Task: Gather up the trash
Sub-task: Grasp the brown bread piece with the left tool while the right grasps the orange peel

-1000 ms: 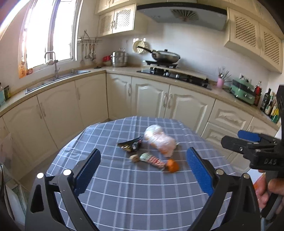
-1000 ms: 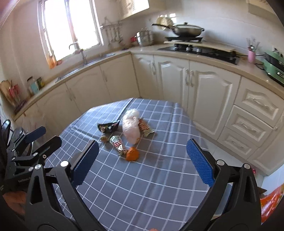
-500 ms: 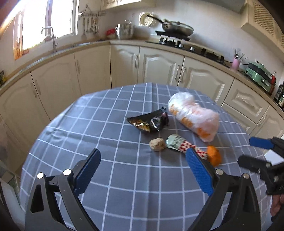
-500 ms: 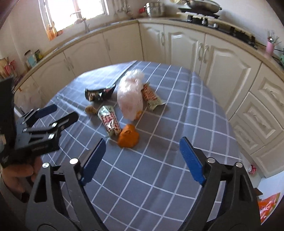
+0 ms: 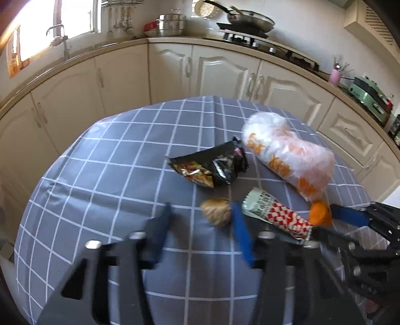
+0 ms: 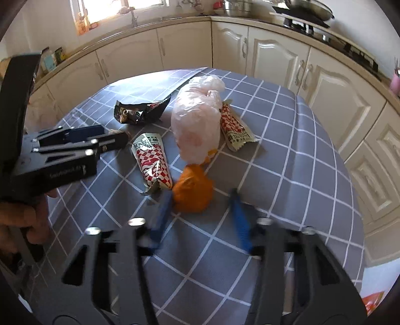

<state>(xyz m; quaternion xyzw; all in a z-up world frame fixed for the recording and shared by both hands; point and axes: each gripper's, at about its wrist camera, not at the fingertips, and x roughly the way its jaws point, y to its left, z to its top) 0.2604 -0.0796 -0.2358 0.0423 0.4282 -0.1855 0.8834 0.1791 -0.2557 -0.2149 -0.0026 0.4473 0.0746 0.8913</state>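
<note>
Trash lies on a round table with a grey checked cloth (image 5: 105, 190). A tan crumpled ball (image 5: 216, 211) sits between the fingers of my open left gripper (image 5: 202, 220), near the right finger. Beyond it lie a black snack wrapper (image 5: 210, 166), a red-checked wrapper (image 5: 277, 216) and a clear plastic bag with orange print (image 5: 287, 155). My open right gripper (image 6: 200, 207) straddles an orange crumpled piece (image 6: 193, 190), which also shows in the left wrist view (image 5: 318, 212). A second red-checked wrapper (image 6: 235, 127) lies behind the bag (image 6: 197, 120).
Cream kitchen cabinets (image 5: 220, 72) curve around behind the table. The worktop holds a sink tap (image 5: 60, 40), pots (image 5: 172, 25) and a hob with a pan (image 5: 250, 18). An orange object (image 6: 372, 300) lies on the floor at the right.
Both grippers have moved forward and down toward the trash, and their fingers have narrowed. The tan ball now sits between the left fingers and the orange piece between the right fingers.
</note>
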